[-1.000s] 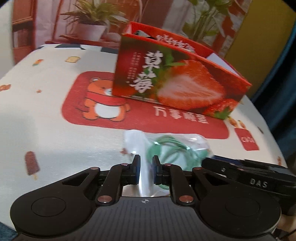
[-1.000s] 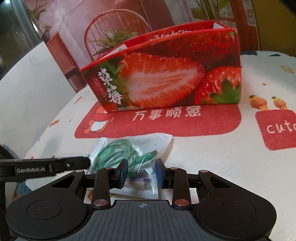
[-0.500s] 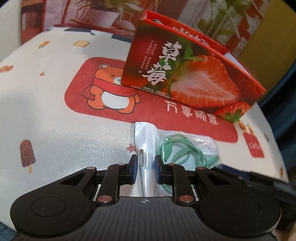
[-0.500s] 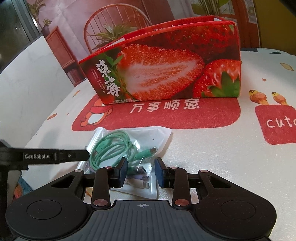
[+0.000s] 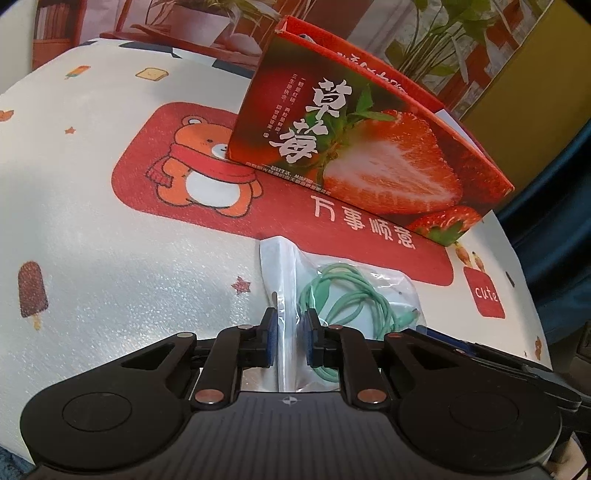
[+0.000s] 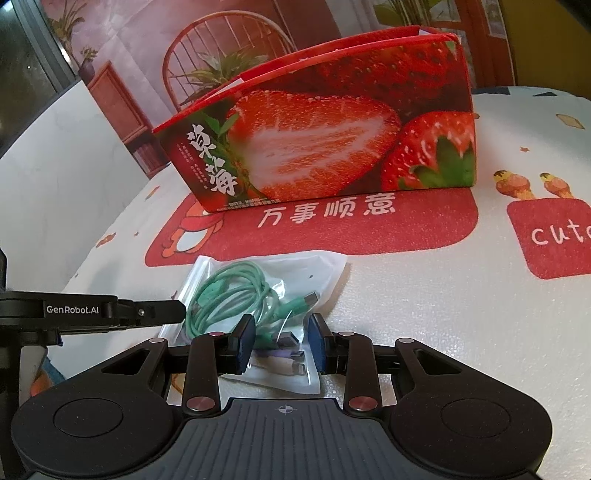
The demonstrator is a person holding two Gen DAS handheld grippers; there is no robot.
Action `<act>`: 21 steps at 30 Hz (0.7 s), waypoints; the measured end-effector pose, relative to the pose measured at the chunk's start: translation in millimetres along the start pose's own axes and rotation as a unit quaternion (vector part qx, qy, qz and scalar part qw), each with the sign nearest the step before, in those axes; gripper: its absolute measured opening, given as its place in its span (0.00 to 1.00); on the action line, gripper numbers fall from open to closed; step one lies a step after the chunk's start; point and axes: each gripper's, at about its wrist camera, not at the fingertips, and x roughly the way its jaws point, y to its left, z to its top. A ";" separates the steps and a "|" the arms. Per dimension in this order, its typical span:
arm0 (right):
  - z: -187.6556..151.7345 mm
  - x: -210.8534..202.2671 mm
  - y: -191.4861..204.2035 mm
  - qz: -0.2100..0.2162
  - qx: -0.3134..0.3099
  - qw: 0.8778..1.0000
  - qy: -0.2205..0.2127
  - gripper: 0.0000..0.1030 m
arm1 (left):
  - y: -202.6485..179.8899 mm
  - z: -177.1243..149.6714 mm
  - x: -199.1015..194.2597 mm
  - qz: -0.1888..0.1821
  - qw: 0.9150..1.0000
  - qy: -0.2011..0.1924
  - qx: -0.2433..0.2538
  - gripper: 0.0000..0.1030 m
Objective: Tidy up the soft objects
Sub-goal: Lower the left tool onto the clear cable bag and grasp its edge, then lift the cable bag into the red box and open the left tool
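Observation:
A clear zip bag (image 5: 351, 291) (image 6: 266, 280) holding a coiled green cable (image 6: 229, 291) and a purple cable (image 6: 280, 358) lies flat on the tablecloth. My left gripper (image 5: 290, 339) straddles the bag's left sealed edge. Its jaws are closing, with a narrow gap still showing on each side of the film. My right gripper (image 6: 280, 343) stands over the bag's near end with the purple cable between its fingers, which do not visibly press on it. A left fingertip (image 6: 162, 312) shows beside the bag in the right wrist view. The red strawberry box (image 5: 362, 147) (image 6: 325, 147) stands open-topped behind the bag.
The round table wears a white cloth (image 5: 110, 258) with a red bear panel (image 5: 207, 173). A small red "cute" patch (image 6: 554, 236) sits to the right. Potted plants (image 5: 207, 14) and a round-backed chair (image 6: 229, 55) stand beyond the table's far edge.
The left wrist view has rolled and shifted right. The bag now looks flatter and stretched, its sealed edge running straight between the left fingers. The right gripper has stayed put.

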 end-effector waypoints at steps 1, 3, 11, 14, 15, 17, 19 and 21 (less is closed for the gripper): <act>0.1 0.2 -0.6 0.001 0.002 1.000 0.000 0.28 | -0.8 -0.4 0.3 0.000 1.000 0.000 0.003 0.14; 0.6 0.4 -1.5 0.003 0.005 1.000 0.000 0.29 | -4.1 -1.7 0.6 0.000 1.000 -0.002 0.014 0.10; 1.2 -7.0 -5.0 -0.011 0.012 1.000 -0.013 0.42 | -15.3 -6.8 -1.5 -0.018 0.998 0.004 0.057 0.04; 1.5 -8.2 -12.0 -0.020 0.022 0.999 -0.016 0.42 | -13.8 -6.4 -0.2 -0.017 0.998 0.007 0.052 0.04; 1.6 -7.9 -13.6 -0.019 0.026 0.999 -0.016 0.42 | -13.0 -6.6 0.1 -0.017 0.999 0.008 0.051 0.04; 1.5 -6.9 -14.5 -0.017 0.027 0.999 -0.015 0.42 | -13.1 -6.5 0.7 -0.017 0.999 0.009 0.049 0.04; 1.6 -4.8 -11.9 -0.017 0.019 1.000 -0.013 0.43 | -12.9 -6.8 1.4 -0.017 0.999 0.009 0.048 0.04; 2.5 -1.8 -7.9 -0.014 0.010 1.000 -0.009 0.43 | -12.6 -7.1 1.1 -0.017 0.999 0.009 0.045 0.04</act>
